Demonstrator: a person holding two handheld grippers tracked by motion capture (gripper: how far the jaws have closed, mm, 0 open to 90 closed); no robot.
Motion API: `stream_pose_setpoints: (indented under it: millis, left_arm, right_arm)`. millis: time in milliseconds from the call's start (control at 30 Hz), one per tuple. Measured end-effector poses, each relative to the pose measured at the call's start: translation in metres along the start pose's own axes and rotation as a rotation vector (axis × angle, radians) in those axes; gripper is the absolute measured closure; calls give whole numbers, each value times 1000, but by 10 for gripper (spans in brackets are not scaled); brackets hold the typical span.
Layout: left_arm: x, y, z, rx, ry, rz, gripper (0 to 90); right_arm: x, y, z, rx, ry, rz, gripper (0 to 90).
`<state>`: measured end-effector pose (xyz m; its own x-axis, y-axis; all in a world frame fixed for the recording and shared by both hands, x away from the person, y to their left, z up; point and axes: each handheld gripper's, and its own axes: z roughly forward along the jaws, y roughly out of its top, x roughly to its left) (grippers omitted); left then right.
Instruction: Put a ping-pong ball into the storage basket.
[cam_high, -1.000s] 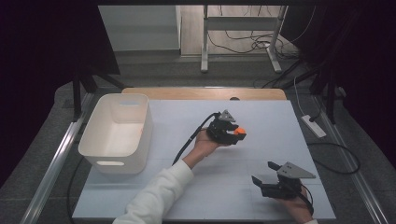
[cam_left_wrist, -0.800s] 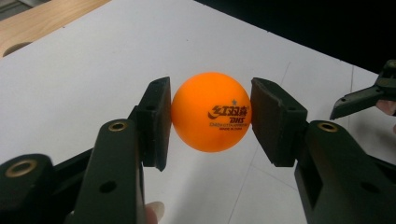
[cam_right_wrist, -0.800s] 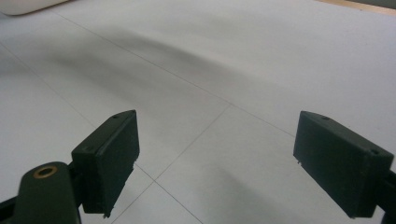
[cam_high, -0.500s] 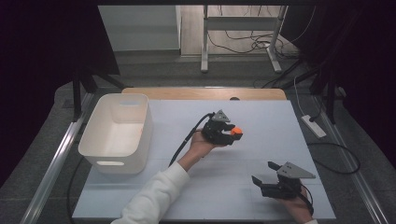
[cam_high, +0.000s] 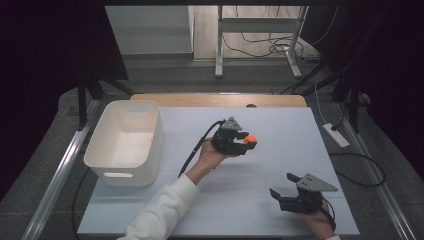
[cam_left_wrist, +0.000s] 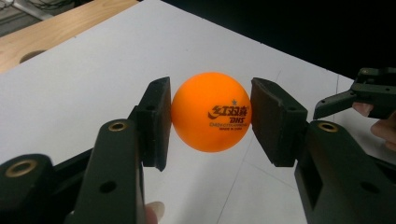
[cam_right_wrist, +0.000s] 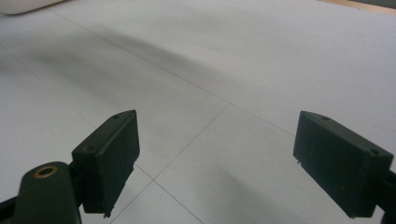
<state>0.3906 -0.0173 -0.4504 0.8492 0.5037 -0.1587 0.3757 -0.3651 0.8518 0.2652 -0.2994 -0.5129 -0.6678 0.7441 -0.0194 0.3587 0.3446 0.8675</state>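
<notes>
An orange ping-pong ball (cam_high: 250, 140) with printed lettering (cam_left_wrist: 211, 112) sits squeezed between the two black jaws of my left gripper (cam_high: 247, 143), held above the middle of the white table (cam_high: 280, 125). The left gripper (cam_left_wrist: 210, 119) is shut on it, with a pad touching each side. My right gripper (cam_high: 283, 193) rests low near the front right of the table, its jaws wide apart with nothing between them (cam_right_wrist: 215, 158). The right gripper (cam_left_wrist: 366, 91) also appears far off in the left gripper view.
A white plastic basket (cam_high: 96, 150) stands at the left of the table. A wooden strip (cam_high: 200, 100) runs along the far edge. A power strip (cam_high: 336, 135) and cables lie on the floor to the right.
The left gripper has drifted slightly left with the ball in it. The right gripper has stayed put.
</notes>
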Motion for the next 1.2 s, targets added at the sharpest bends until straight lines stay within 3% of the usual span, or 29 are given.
stream_pose_setpoints:
  millis: [1200]
  left_arm:
    - [-2,-1,-35,-59,20,1,507]
  right_arm:
    - [1,0,0,-1,-3,-2,147]
